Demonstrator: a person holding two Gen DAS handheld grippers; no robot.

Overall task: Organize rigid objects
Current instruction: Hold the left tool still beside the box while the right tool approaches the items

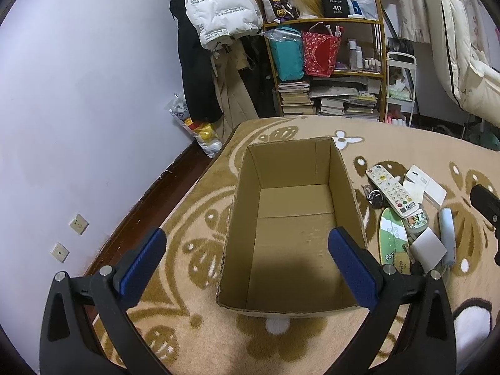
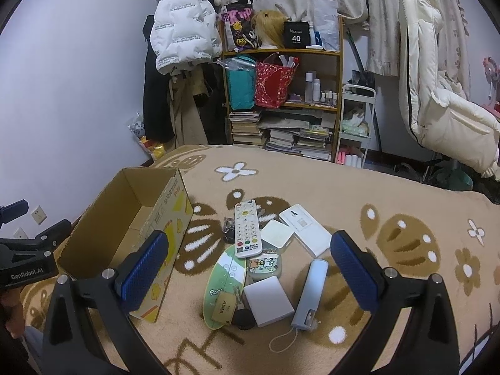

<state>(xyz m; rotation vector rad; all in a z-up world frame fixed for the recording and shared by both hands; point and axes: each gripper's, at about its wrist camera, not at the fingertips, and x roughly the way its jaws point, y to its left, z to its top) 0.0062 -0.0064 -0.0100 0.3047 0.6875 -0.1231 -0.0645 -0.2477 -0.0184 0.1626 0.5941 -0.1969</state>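
Fingers [image 1: 351,268] of left gripper [image 1: 247,264] spread wide, blue pads facing, nothing between them, poised above cardboard box [image 1: 342,175]. Fingers [image 2: 354,273] of right gripper [image 2: 248,268] likewise spread and empty, poised above a cluster of small objects.

Cluster lying on patterned blanket [image 2: 390,200], just right of box [image 2: 162,218], objects touching or overlapping:
- white remote control [image 2: 247,232], far side of cluster, near end resting on green oval card [image 2: 223,284] and on round cartoon-print tin [image 2: 262,265];
- key ring [image 2: 228,228], touching left edge of remote;
- small white square case [image 2: 277,233] overlapping one corner of long white flat box [image 2: 304,229], right of remote;
- white rectangular pack [image 2: 268,300], near side, between green card and pale blue tube-shaped device [image 2: 311,293];
- looped cord [image 2: 282,340] trailing from near end of device;
- tan tag [image 2: 223,306] and black round object [image 2: 243,317] on near part of green card.

Box open at top, upright, interior bare in left wrist view; yellow print on outer side wall.

Background beyond blanket: wooden shelf unit [image 2: 340,72] holding red bag [image 2: 275,84], teal bag [image 2: 240,89], bottles and stacked books [image 2: 245,128]; white puffer jacket [image 2: 182,22] hanging left of shelf; wall sockets [image 1: 78,223] low on pale wall.
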